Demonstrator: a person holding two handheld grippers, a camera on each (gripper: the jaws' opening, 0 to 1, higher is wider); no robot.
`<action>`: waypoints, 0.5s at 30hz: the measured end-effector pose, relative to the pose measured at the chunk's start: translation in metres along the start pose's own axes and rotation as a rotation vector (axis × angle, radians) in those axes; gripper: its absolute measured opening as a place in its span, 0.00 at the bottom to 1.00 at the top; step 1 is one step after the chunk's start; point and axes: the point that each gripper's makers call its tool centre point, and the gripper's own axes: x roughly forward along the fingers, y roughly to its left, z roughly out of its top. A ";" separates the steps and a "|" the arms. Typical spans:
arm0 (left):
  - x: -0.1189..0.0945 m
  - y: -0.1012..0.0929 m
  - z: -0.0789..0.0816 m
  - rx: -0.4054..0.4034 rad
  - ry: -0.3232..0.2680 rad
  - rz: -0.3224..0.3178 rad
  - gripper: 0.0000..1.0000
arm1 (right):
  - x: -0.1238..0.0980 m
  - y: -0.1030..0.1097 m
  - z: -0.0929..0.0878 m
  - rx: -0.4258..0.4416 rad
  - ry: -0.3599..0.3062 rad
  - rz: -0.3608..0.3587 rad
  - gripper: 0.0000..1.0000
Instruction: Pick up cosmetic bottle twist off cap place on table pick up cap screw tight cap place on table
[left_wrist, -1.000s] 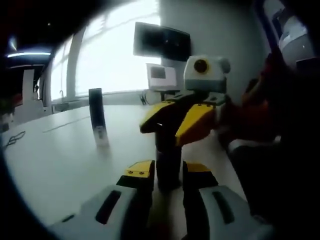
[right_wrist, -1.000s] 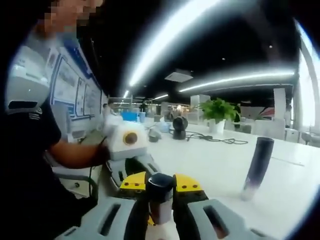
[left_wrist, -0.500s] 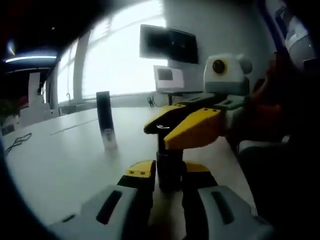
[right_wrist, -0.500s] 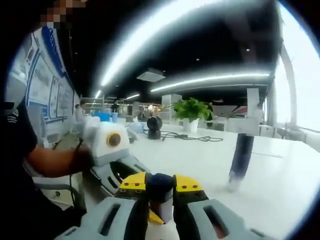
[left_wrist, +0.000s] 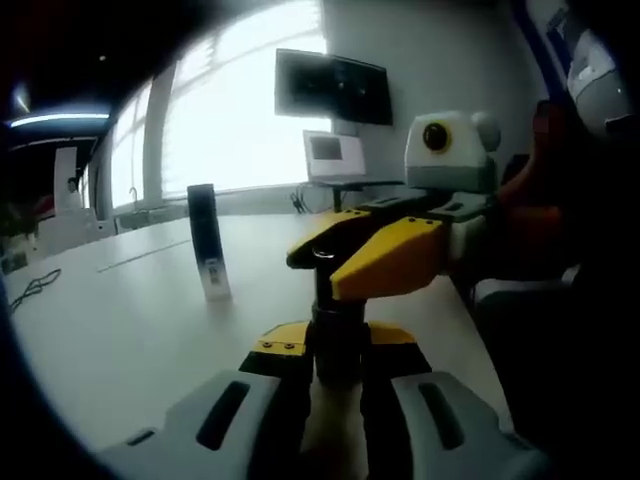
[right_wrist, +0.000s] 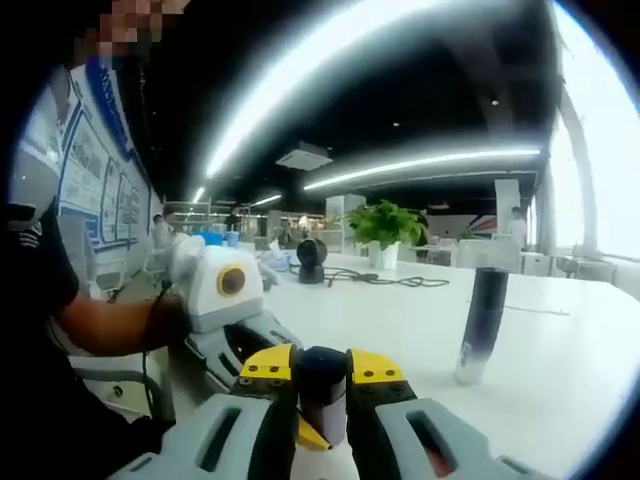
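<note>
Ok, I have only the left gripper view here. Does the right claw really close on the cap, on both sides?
Observer: Yes. In the right gripper view the right claw has both yellow pads pressed against the dark cap, one on each side.
Operator: Good. My left claw holds the bottle. What stands on the table at the side that I cannot see?
Observer: A potted plant and a round black device stand at the far end of the table, with a cable lying beside them.
</note>
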 end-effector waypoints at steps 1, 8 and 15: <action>0.000 0.001 0.000 -0.003 0.000 -0.003 0.08 | 0.000 0.001 0.000 -0.006 0.004 0.012 0.12; 0.000 -0.003 0.000 -0.014 0.000 -0.026 0.08 | -0.001 0.004 -0.001 0.041 0.015 0.177 0.12; 0.000 -0.004 0.000 -0.019 -0.002 -0.032 0.08 | 0.000 0.007 -0.001 -0.001 0.030 0.327 0.12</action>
